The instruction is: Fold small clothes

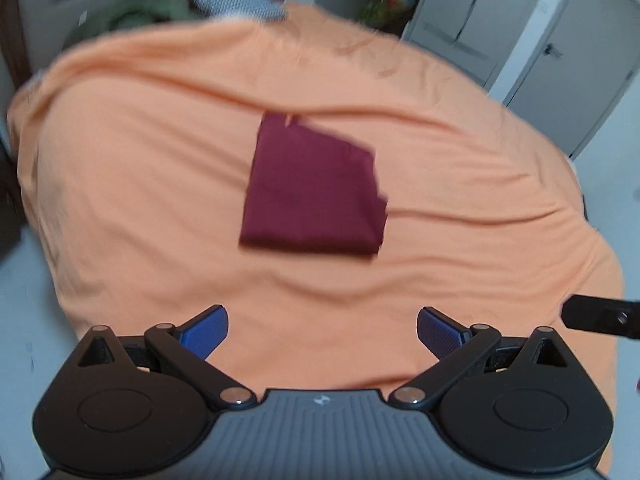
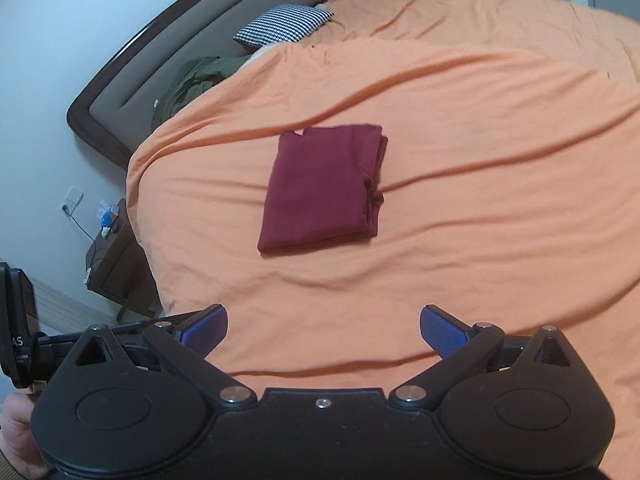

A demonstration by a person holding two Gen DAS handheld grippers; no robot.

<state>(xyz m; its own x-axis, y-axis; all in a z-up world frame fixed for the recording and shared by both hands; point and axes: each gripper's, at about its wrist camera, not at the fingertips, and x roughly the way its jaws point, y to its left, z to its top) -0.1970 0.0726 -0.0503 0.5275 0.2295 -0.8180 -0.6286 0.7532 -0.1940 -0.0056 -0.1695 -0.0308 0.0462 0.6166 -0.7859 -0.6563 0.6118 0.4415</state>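
Maroon folded garment [image 2: 322,188] on orange-sheeted bed [image 2: 500,240]

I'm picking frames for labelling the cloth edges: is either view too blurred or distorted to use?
Left wrist view: motion-blurred, so the folded maroon cloth has smeared edges on the orange bedsheet, and the cupboards behind are soft. Right wrist view: sharp, with the cloth's layered folds and the checked pillow crisp. Both views bend the bed's outline, fisheye fashion.

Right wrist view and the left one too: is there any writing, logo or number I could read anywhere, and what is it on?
"AS": white letters, cut off at the frame edge, on the black device at far left of the right wrist view.
Smaller white print beneath it: too small to read.
Small pale emblem on the left gripper body: a mark, not readable text.
Maroon folded garment and orange bedsheet: none.
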